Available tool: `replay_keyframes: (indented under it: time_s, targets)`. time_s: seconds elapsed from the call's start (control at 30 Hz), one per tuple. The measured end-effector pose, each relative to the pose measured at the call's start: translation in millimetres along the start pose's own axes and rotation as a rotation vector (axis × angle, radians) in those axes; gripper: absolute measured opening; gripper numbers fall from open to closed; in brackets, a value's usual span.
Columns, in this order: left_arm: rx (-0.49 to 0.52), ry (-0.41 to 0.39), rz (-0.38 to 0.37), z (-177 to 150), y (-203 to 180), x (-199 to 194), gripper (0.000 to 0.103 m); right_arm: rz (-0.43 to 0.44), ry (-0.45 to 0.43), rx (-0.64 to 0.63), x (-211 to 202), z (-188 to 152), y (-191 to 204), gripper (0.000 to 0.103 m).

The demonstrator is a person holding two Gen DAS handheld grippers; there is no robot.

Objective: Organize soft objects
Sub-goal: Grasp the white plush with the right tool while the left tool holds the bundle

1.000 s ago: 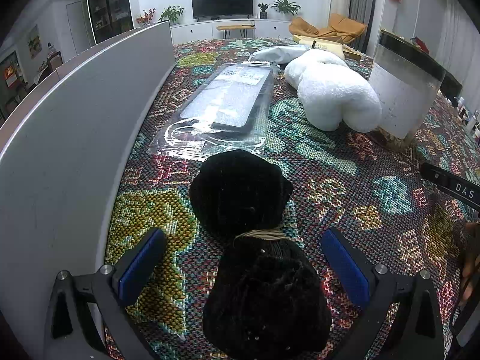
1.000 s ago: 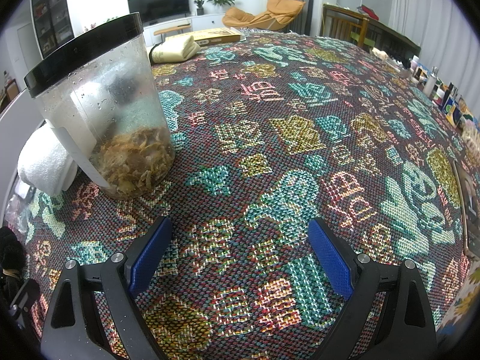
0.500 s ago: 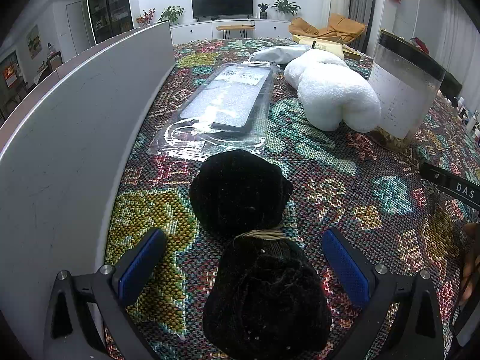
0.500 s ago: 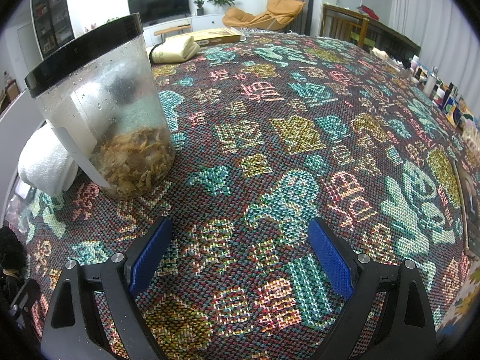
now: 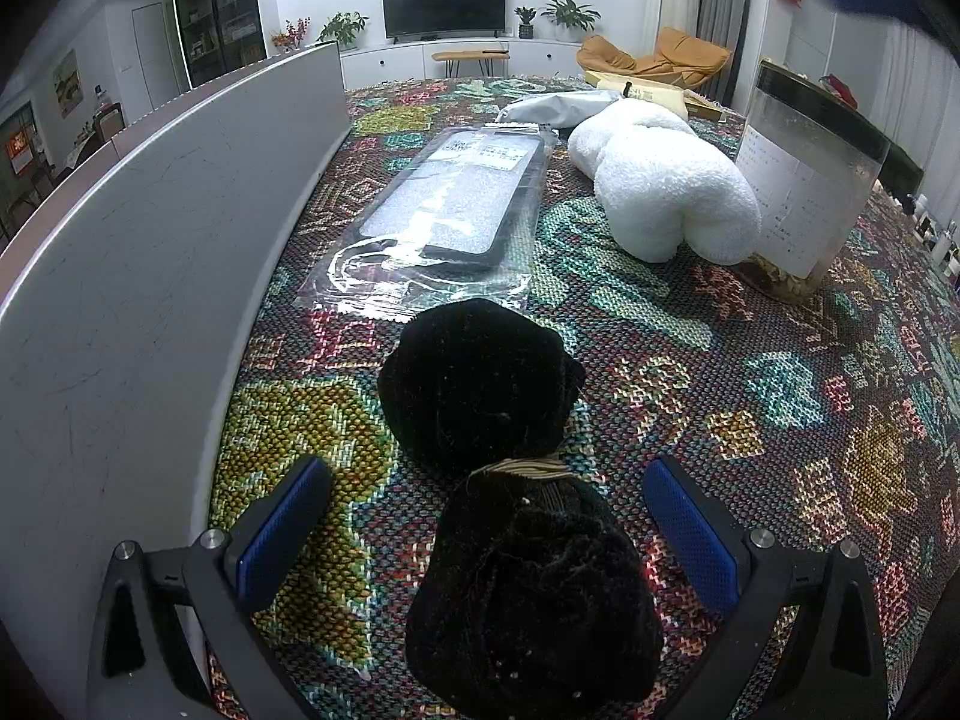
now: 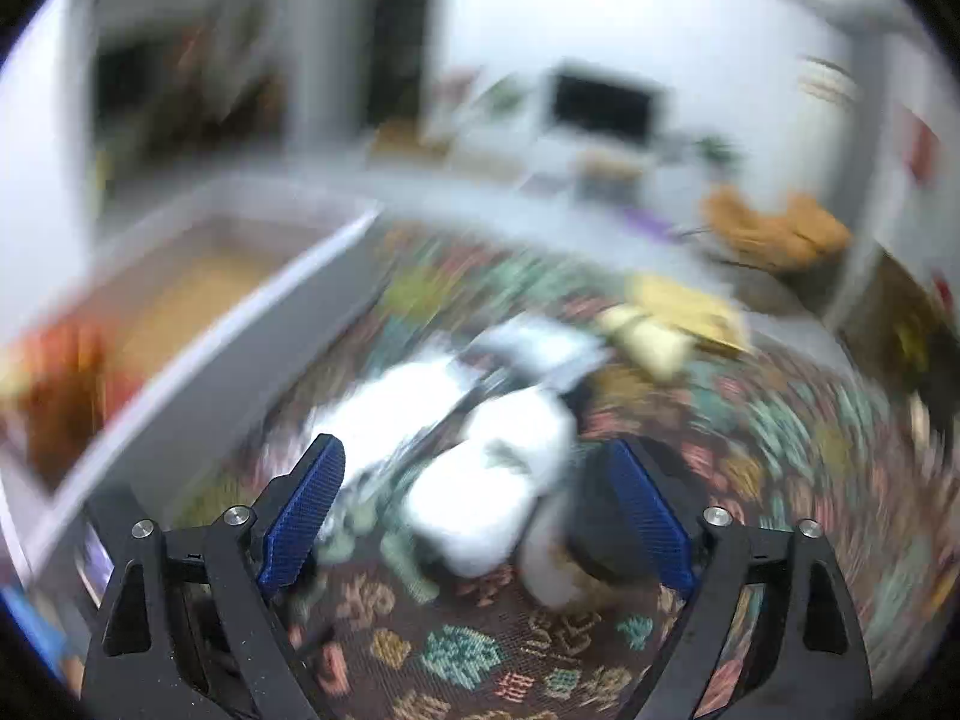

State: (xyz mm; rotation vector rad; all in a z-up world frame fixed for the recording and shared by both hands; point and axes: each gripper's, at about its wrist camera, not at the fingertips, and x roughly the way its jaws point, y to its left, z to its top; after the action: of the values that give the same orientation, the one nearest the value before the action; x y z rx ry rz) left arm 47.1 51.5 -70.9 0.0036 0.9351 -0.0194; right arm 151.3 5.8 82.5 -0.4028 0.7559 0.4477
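A patterned woven tablecloth (image 5: pixel 750 396) runs under both grippers. Ahead and right of the left gripper's fingers (image 5: pixel 282 534) lies a white plush pillow (image 5: pixel 666 192); in the badly blurred right wrist view, what is probably the same pillow (image 6: pixel 486 474) sits between the right gripper's (image 6: pixel 480 516) spread fingers. A black fuzzy soft item (image 5: pixel 516 492) lies between the left gripper's (image 5: pixel 486 534) spread, empty fingers, untouched.

black plush (image 5: pixel 492 456), white plush (image 5: pixel 666 192), tablecloth-resting
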Motion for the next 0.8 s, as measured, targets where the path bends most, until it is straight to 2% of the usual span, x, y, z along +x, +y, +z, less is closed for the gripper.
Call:
replay_keyframes:
  time_s: [0.1,0.17,0.23,0.27,0.33,0.4,0.63,0.73,0.8]
  targets:
    - [0.000,-0.001,-0.001,0,0,-1,0.103,-0.053,0.202,-0.288,55,7,40,0.090]
    - [0.000,-0.002,-0.001,0,-1,-1,0.103,-0.095,0.302,-0.394,85,-4,50,0.089]
    - [0.000,-0.002,-0.001,0,-1,-1,0.103,-0.131,0.367,-0.440,107,-15,55,0.073]
    - [0.000,-0.002,-0.001,0,-1,-1,0.103,-0.149,0.411,-0.453,120,-20,54,0.043]
    - [0.000,-0.002,-0.001,0,-2,-1,0.103,-0.180,0.461,-0.479,132,-30,51,0.040]
    - [0.000,-0.002,-0.001,0,-1,-1,0.103,-0.211,0.443,-0.490,128,-27,50,0.030]
    - [0.000,-0.002,-0.001,0,-1,-1,0.103,-0.302,0.182,-0.350,62,29,15,0.027]
    - [0.000,-0.003,-0.001,0,-1,-1,0.103,-0.334,0.075,-0.223,24,52,-23,0.027]
    - [0.000,-0.003,-0.001,0,-1,-1,0.103,-0.345,0.044,-0.115,7,56,-57,0.027]
